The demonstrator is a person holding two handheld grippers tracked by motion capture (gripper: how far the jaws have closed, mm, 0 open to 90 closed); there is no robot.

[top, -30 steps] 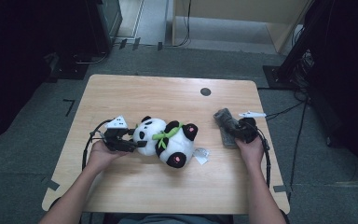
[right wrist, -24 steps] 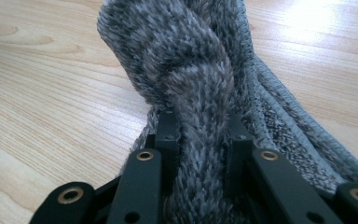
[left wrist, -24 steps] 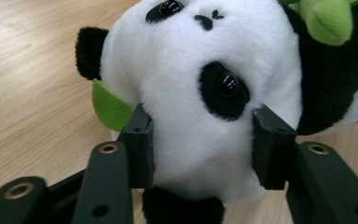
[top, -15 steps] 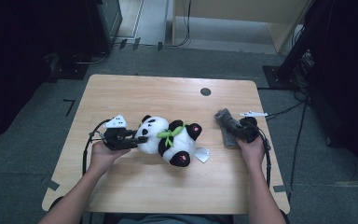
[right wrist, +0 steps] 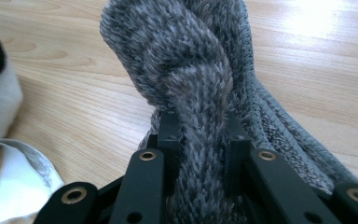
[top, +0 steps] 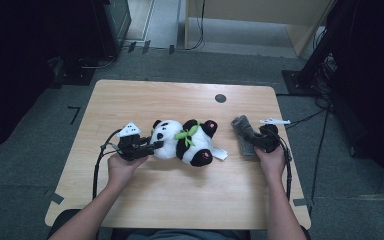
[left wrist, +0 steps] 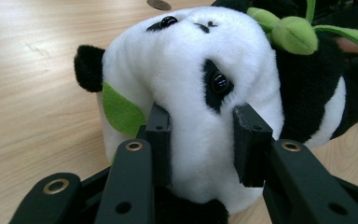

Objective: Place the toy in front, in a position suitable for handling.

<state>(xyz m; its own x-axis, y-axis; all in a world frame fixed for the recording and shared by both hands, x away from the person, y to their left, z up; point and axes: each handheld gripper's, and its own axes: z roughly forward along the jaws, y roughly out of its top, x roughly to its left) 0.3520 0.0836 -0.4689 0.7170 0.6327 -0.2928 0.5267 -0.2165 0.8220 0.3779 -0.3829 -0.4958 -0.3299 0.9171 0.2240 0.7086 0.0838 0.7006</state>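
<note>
1. Plush panda (top: 182,142) lies on its side mid-surface (top: 180,200), head toward the person's left.
2. Left tool (left wrist: 204,140) has just been closing; its jaws now pinch the panda's white muzzle, pile bulging between the pads.
3. Grey knit piece (top: 242,135), probably a sock or small hat, lies near the surface's right edge, well apart from the panda.
4. Right tool (right wrist: 198,135) has also just been closing; jaws pressed together on a bunched fold of the knit.
5. White tag (top: 219,153) sits beside the panda's foot.
6. Risk: the muzzle grip holds fur and stuffing only, so a lift may let it slip.
7. Risk: the knit fold may stretch and pull loose.
</note>
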